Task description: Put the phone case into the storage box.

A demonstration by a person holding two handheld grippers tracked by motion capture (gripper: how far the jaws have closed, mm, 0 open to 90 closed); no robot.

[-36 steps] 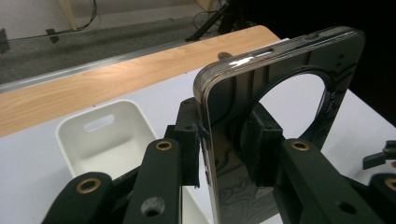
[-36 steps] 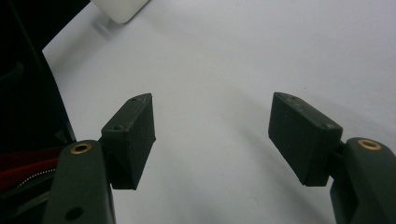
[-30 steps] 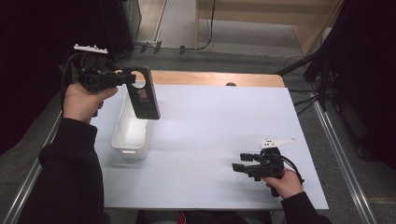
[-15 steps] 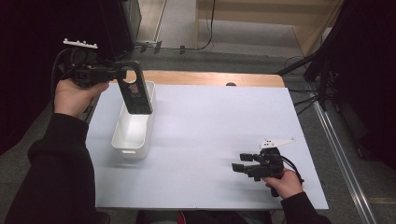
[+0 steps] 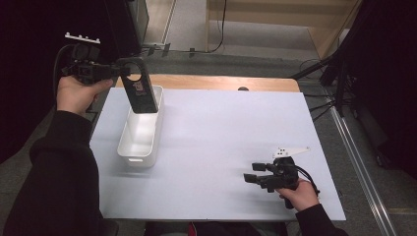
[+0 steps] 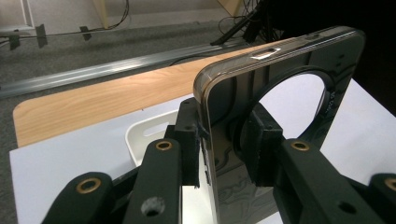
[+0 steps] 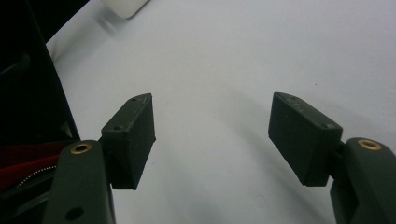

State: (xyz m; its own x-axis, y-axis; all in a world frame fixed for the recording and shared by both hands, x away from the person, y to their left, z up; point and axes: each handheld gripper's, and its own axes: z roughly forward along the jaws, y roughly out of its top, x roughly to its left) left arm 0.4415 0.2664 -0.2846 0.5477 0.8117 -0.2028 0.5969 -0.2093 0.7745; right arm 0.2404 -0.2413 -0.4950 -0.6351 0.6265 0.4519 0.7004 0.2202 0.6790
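Left gripper (image 5: 119,71) was clamped on the dark case (image 5: 140,93), its bottom end cut off up close; right gripper (image 5: 252,178) sat open, empty.

The high view looks forward and down from above the person's side, taking in the whole table (image 5: 221,147) from some way off. The left gripper view sits close, facing along its jaws across the table's far edge toward the floor; both show the white bin (image 5: 142,132). The right gripper view looks down at the tabletop from very near.
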